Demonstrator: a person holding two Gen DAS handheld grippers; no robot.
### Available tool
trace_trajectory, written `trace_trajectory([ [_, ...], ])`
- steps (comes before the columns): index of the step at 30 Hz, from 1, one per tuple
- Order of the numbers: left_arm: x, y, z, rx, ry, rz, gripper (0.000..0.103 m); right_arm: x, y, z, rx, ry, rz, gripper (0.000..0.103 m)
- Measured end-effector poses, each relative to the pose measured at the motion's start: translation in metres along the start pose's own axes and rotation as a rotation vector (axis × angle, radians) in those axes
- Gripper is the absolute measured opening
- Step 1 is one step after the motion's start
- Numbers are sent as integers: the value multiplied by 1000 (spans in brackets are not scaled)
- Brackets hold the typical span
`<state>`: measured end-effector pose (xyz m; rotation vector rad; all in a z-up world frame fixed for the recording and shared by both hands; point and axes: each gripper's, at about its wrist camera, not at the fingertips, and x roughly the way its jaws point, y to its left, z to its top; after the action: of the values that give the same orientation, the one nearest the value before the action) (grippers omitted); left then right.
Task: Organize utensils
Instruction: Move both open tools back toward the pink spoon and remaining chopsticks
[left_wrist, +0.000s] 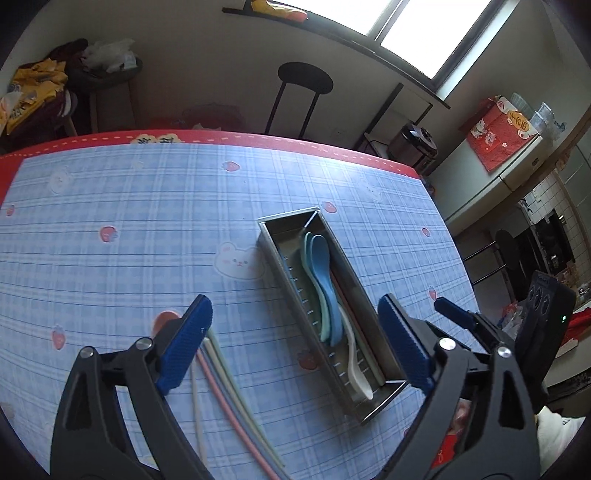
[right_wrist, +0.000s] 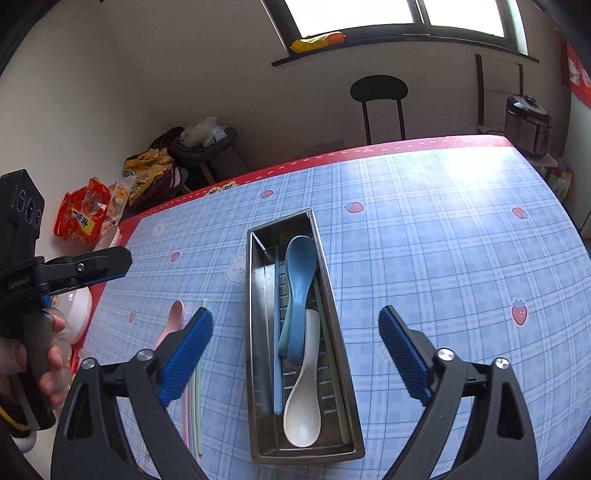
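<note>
Both our grippers, left (left_wrist: 295, 341) and right (right_wrist: 295, 356), gape wide and hold nothing above the checked table (right_wrist: 443, 240). Between the right gripper's fingers sits the steel tray (right_wrist: 255, 332) with blue spoon (right_wrist: 301, 277) and white spoon (right_wrist: 303, 406); chopsticks (left_wrist: 221, 387) lie beside it, partly hidden by the left finger.

Between the right gripper's (right_wrist: 295, 354) spread blue ribbed rubbery pads (right_wrist: 188, 354) lies a brushed, dully shining metal tray (right_wrist: 258, 332) with a slotted floor. The blue spoon (right_wrist: 301, 273) and white spoon (right_wrist: 303, 410) in it look like smooth matt plastic. Left of the pads, pastel chopsticks (right_wrist: 197, 398) look matt too. The checked tablecloth (right_wrist: 443, 258) beneath is smooth, faintly glossy vinyl.
</note>
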<state>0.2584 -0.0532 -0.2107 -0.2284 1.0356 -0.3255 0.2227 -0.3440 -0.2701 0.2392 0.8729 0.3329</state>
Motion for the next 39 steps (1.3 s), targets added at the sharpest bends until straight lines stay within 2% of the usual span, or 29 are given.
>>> trace_trajectory([
  [7, -41, 18, -37, 66, -30, 129, 97, -8, 40, -22, -112, 19, 8, 97],
  [12, -55, 42, -77, 73, -52, 172, 97, 2, 72, -42, -146, 83, 31, 97],
  [14, -57, 56, -93, 64, -44, 197, 97, 8, 85, -50, -176, 105, 56, 97],
  [17, -55, 78, -114, 58, -17, 282, 97, 18, 102, -62, -187, 146, 88, 97],
  [19, -52, 91, -127, 62, 9, 309, 97, 24, 111, -71, -202, 159, 84, 97],
  [22, -47, 110, -144, 26, 32, 258, 97, 34, 127, -84, -254, 182, 52, 97],
  [24, -44, 120, -151, 15, 32, 258, 97, 46, 135, -91, -280, 248, 47, 97],
  [28, -37, 127, -160, 37, 54, 262, 97, 63, 148, -105, -371, 320, -45, 97],
  [30, -32, 126, -162, 54, 76, 236, 97, 69, 152, -113, -391, 361, -41, 97],
  [34, -21, 120, -165, 98, 98, 218, 97, 71, 155, -116, -414, 365, -45, 97],
  [37, -10, 124, -165, 75, 126, 209, 97, 71, 155, -112, -412, 368, -30, 93],
  [39, -6, 129, -162, 53, 125, 202, 97, 72, 152, -110, -397, 375, -16, 83],
])
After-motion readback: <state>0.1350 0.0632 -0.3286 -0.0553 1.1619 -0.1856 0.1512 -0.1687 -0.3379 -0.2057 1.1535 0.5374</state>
